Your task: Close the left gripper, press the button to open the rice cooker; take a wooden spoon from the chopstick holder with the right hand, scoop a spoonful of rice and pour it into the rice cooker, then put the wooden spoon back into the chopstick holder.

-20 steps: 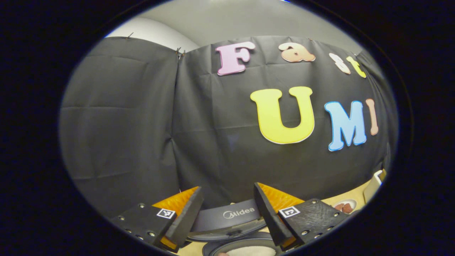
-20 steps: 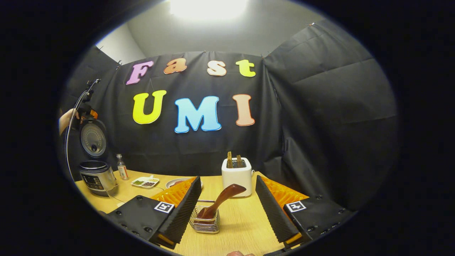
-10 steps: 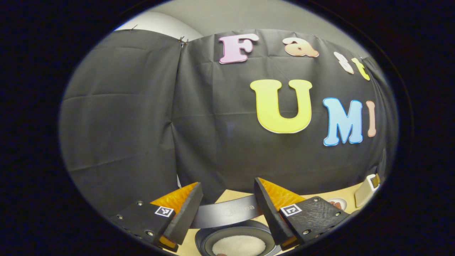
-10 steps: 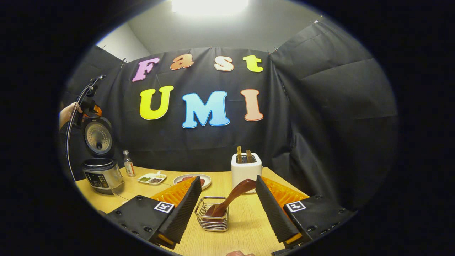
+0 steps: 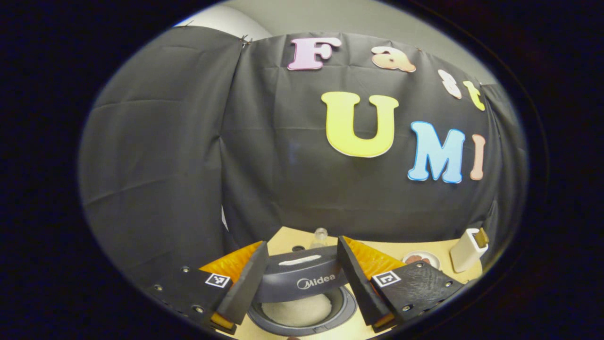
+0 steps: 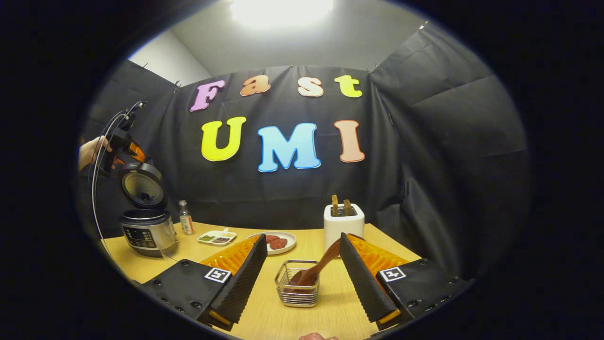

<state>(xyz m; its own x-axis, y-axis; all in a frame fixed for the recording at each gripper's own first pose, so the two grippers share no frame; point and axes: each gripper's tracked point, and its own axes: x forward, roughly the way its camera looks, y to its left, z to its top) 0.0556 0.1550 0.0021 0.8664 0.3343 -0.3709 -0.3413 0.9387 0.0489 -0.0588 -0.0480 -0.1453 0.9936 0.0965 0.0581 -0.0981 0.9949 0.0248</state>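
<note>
Since a second ago the left gripper [image 5: 302, 278] has tipped downward: its view now looks into the rice cooker [image 5: 302, 302], where before mostly the lid's rim showed. Right gripper [image 6: 299, 278] has drifted too; the chopstick holder [image 6: 297, 282] sits further right between its fingers than it did.

Left gripper: fingers apart, released, holding nothing. Between them stands the raised cooker lid [image 5: 302, 278], and below it the open pot with white rice [image 5: 297, 310] inside. Beyond, on the table [image 5: 424, 248]: a small bottle [image 5: 320, 236], a plate [image 5: 420, 259], a white toaster [image 5: 465, 250] toward the right edge.

Right gripper: fingers spread wide, released, nothing held. Wire chopstick holder stands near the table's front edge between the fingers, touching neither. Wooden spoon [image 6: 321, 267] rests in it, handle leaning up to the right, close to the right finger; contact cannot be told. Toaster behind it with two slices up. Plate with reddish pieces and a small divided dish [image 6: 216, 237] mid-table. Rice cooker at the far left edge of the table, lid up, bottle just beside it. Above the lid a person's hand [image 6: 92, 151] holds the left gripper.
</note>
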